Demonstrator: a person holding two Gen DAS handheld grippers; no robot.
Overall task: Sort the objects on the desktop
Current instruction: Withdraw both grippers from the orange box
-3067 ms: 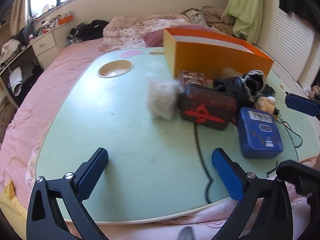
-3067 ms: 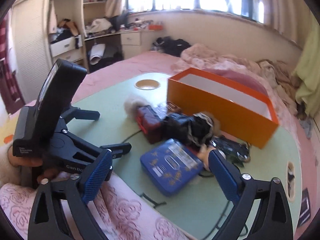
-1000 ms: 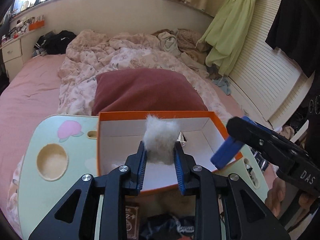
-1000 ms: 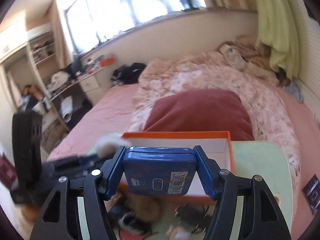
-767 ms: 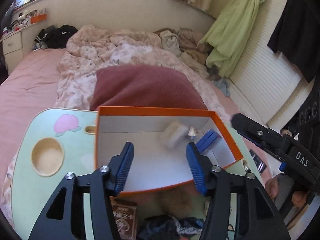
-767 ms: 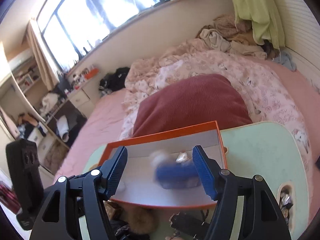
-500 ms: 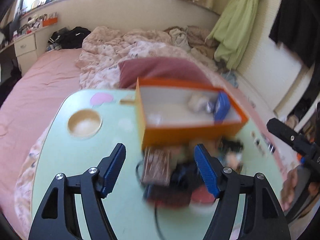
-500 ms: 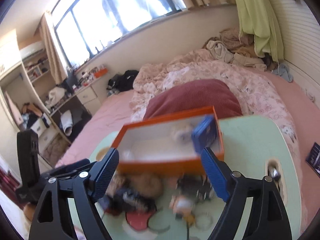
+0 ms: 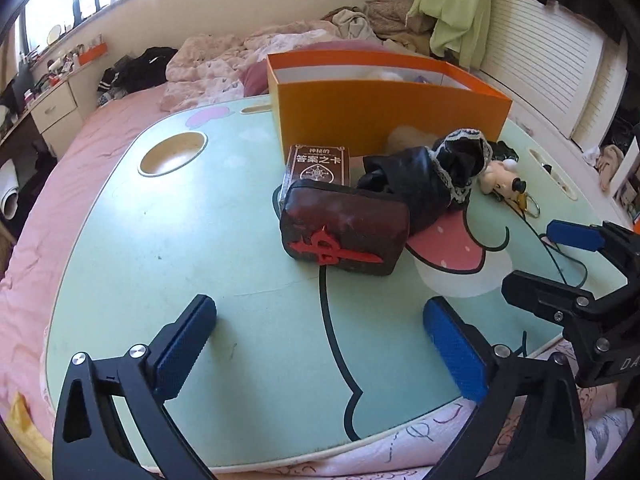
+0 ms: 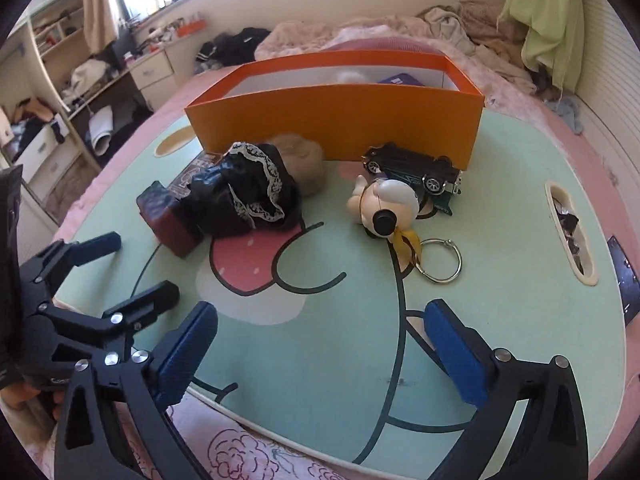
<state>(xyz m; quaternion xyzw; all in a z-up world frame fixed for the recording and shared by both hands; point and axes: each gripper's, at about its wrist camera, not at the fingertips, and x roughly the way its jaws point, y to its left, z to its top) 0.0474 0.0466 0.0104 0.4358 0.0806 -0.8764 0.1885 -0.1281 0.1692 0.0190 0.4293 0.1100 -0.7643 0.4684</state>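
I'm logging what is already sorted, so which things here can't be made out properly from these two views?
- Contents of the orange box: both views, its front wall hides all but a white fluffy top and a blue corner.
- Card box: in the right wrist view, mostly under the black lace-trimmed bundle.
- Toy car: not identifiable in the left wrist view, behind that bundle.
- Slot in the table: contents too small.

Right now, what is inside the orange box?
Over the front wall of the orange box, only the top of a white fluffy ball and a corner of a blue tin show. The wall hides the box floor.
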